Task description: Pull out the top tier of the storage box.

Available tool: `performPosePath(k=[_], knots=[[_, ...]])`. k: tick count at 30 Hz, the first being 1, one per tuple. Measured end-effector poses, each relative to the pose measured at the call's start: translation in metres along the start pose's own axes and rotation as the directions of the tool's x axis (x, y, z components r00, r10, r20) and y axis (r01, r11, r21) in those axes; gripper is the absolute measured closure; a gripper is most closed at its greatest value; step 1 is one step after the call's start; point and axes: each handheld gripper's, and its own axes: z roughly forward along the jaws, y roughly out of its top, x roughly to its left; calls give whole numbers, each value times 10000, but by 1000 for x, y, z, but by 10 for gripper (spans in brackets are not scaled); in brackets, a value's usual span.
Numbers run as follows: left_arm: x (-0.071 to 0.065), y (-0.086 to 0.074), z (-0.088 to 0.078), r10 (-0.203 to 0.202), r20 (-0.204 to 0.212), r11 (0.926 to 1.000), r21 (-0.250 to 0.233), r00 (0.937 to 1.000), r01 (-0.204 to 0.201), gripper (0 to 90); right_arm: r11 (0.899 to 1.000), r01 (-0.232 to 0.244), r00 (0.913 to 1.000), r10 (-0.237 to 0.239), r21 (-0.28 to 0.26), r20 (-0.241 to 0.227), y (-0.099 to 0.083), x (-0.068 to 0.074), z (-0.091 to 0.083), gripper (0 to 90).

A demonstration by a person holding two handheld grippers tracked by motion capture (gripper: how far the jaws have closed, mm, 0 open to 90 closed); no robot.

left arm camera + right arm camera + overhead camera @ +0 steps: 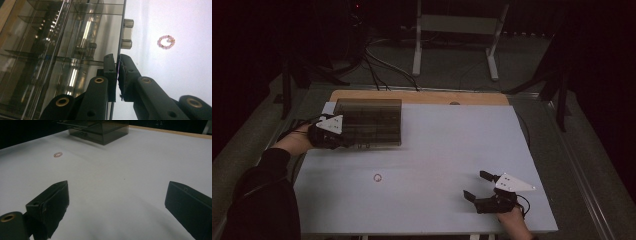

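A smoked clear compartment box (pixel 371 120) sits at the table's back left. My left gripper (pixel 348 142) is at its front left corner; in the left gripper view the jaws (pixel 117 65) are shut on the thin front edge of the box (pixel 75 37), below its clasp (pixel 127 33). A small pink bead ring (pixel 377 177) lies flat on the white tabletop (pixel 452 145), apart from the box (pixel 100 130); the ring appears too in the left gripper view (pixel 166 41) and the right gripper view (pixel 58 154). My right gripper (pixel 474 184) rests near the front right edge, open and holding nothing (pixel 117 195).
A wooden strip (pixel 422 96) runs along the table's back edge. Behind it on the floor stand a white frame's legs (pixel 417 55) and loose cables (pixel 377 65). Dark stands flank the table on both sides.
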Motion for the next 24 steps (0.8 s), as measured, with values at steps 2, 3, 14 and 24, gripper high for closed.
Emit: performPosePath(k=[2,3,14,24], knots=[[-1,-1,0,-40,86,10000,-43,10000,40,845,10000,32,10000,-32,17,10,0,0,0,55],[-1,-1,-1,-108,166,9999,-40,9998,109,845,10000,32,10000,-32,17,10,0,0,0,55],[-3,-3,-6,192,530,9997,-183,9984,-183,851,10000,29,10000,-29,-14,26,0,0,0,55],[-3,-11,-4,97,616,9993,-365,9981,-75,845,10000,41,10000,-41,-44,39,1,0,-1,55]])
